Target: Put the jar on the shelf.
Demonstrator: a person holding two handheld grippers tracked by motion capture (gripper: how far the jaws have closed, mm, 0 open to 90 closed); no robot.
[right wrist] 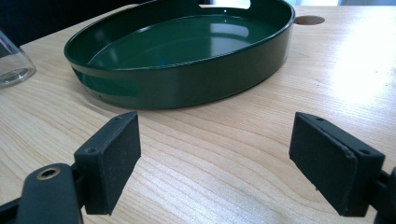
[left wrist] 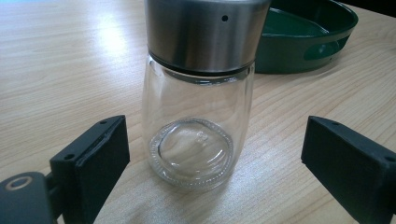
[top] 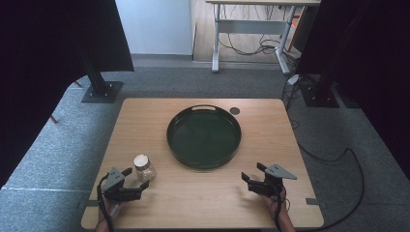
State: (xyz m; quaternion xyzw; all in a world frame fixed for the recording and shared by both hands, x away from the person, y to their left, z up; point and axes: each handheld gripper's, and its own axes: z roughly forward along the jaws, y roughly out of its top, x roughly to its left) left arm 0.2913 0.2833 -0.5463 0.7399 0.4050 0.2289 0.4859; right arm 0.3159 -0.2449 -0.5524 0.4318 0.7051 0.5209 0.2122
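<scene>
well, nearest the person, the left gripper (top: pixel 136 181) sits at the table's (top: pixel 145 116) front edge, jaws spread wide and grasping nothing. the glass jar (left wrist: pixel 198 112) with its steel lid (left wrist: pixel 205 32) stands upright between them, apart from both pads. to take it cleanly, ease forward until the pads flank the glass belly below the lid, then close squarely. the right gripper (top: pixel 252 173) hovers released, empty. farther off, mid-table, lies the green tray (top: pixel 204 163), nothing in it.
</scene>
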